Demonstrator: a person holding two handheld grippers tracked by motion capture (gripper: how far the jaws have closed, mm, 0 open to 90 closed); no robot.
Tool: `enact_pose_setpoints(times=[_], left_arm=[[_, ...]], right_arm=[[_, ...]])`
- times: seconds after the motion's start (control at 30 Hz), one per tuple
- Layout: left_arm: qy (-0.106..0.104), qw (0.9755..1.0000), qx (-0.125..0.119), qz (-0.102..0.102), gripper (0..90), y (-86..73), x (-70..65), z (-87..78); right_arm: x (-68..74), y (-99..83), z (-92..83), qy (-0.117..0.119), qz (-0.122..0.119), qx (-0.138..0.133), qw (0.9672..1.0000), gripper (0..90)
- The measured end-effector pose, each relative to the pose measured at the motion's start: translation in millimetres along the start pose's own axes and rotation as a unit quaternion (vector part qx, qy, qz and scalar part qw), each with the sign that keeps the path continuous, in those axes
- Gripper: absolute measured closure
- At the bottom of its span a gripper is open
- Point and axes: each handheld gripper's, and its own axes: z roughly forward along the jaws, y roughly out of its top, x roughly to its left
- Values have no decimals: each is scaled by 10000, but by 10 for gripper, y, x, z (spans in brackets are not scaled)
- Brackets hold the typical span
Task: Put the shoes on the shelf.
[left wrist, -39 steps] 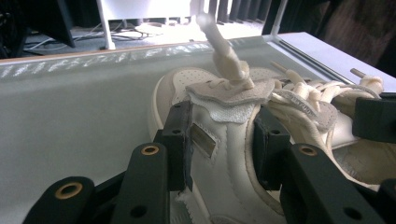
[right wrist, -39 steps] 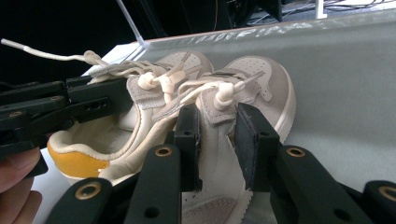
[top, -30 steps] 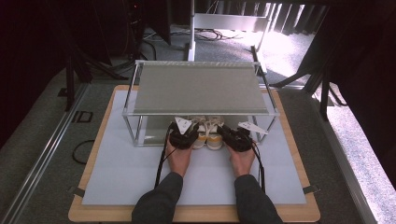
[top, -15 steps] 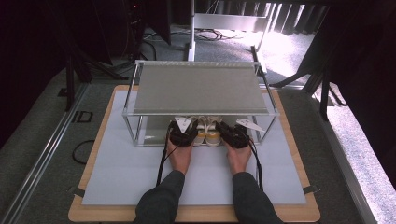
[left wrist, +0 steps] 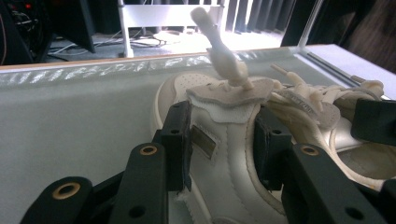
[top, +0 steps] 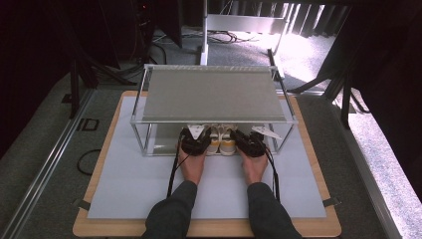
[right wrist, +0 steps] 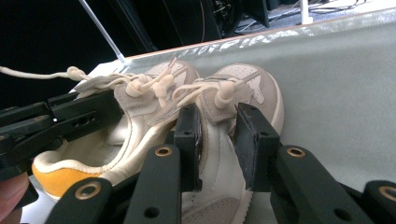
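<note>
shoes [top: 221,141] lengthwise, toes away

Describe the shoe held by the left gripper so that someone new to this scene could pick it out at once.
On the table stands a metal rack with a flat top, and under it sits a pair of white shoes. The left shoe is the one with the left gripper clamped on its side wall; its neighbour, the right shoe, is pinched by the right gripper.
</note>
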Motion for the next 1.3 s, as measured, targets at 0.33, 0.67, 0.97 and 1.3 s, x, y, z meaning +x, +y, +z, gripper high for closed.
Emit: enact_pose_setpoints(times=[0.33, 0.67, 0.97, 1.3], left_arm=[[-114, 9998, 61, -118, 609, -1, 46, -3], [-354, 9991, -111, -209, 478, -7, 44, -51], [-410, 9984, -171, -339, 379, -40, 64, -89], [-882, 9948, -389, -333, 277, -66, 73, -351]], right_arm=[[-2, 9, 10, -12, 32, 88, 10000, 699], [-7, 1, 17, 42, 62, 138, 9999, 661], [-14, 5, -14, -6, 13, 100, 9999, 574], [120, -16, -252, 262, -117, -149, 9995, 393]])
